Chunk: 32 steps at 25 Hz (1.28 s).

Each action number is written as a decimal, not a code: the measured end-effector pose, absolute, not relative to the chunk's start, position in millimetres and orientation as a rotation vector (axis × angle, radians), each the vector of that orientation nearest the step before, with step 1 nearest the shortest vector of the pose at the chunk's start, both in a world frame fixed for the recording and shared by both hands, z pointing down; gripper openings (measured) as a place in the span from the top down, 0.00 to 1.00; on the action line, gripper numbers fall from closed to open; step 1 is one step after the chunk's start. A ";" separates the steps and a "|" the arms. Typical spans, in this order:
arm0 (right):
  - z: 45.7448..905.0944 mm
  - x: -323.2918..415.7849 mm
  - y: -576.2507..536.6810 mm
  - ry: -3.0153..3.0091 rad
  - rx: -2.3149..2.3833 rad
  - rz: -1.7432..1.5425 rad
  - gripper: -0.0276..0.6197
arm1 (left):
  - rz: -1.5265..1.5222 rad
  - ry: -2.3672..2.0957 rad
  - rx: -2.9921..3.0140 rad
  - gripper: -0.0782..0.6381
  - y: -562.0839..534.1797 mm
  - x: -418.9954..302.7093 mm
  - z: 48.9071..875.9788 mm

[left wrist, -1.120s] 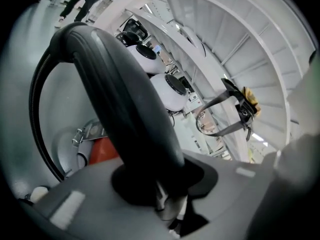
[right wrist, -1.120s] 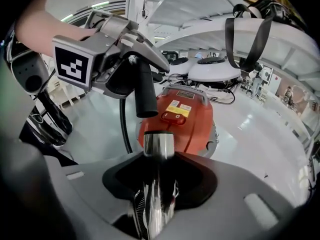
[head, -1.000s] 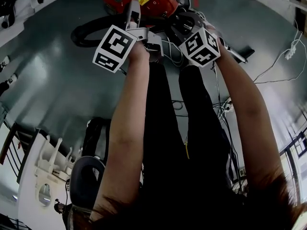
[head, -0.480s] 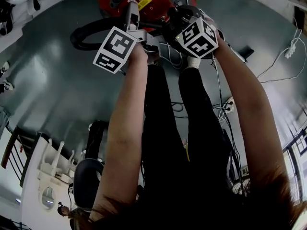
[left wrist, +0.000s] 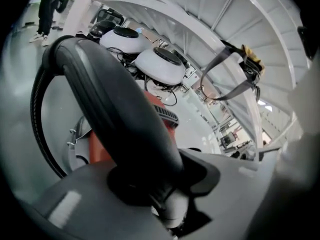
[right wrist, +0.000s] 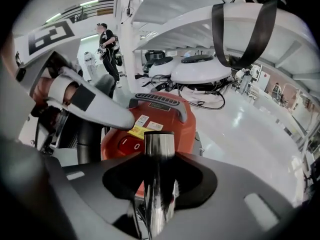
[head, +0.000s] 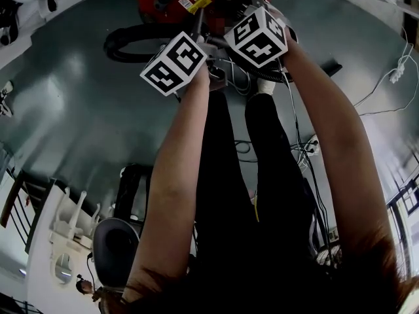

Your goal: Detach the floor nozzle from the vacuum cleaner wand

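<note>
So the right gripper [right wrist: 159, 186] is clamped on the wand [right wrist: 159, 149], no nozzle showing on its end, but the left gripper [left wrist: 162, 204] has just been easing its jaws open round the black handle [left wrist: 117, 114], so that could slip and drop.

Black trousers [head: 255, 195] filled the middle of the head view and ended in white footwear [head: 264, 84] near the top centre, sock or shoe unclear. The left forearm [head: 171, 175] and right forearm [head: 334, 142] were bare. Reddish-brown hair [head: 373, 277] fringed the lower right edge. Near the top, the left cube [head: 175, 63] and right cube [head: 256, 36] were white with bold black square markers.
</note>
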State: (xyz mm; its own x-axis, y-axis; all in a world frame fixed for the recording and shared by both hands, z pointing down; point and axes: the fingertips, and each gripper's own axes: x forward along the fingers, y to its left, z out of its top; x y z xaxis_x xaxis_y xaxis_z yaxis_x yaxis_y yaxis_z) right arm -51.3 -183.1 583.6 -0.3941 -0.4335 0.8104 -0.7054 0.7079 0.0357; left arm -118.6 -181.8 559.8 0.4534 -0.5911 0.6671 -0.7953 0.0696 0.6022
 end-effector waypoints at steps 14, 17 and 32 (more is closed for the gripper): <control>581.0 -57.3 -201.7 -2.003 0.914 0.421 0.71 | 0.391 -1.130 1.618 0.66 -165.5 -102.4 573.2; 580.7 -56.2 -202.8 -1.999 0.921 0.440 0.70 | 0.395 -1.109 1.638 0.65 -165.5 -101.6 571.7; 555.0 -57.6 -207.1 -2.083 0.850 0.566 0.60 | 0.877 -0.779 1.916 0.35 -128.0 -61.4 565.8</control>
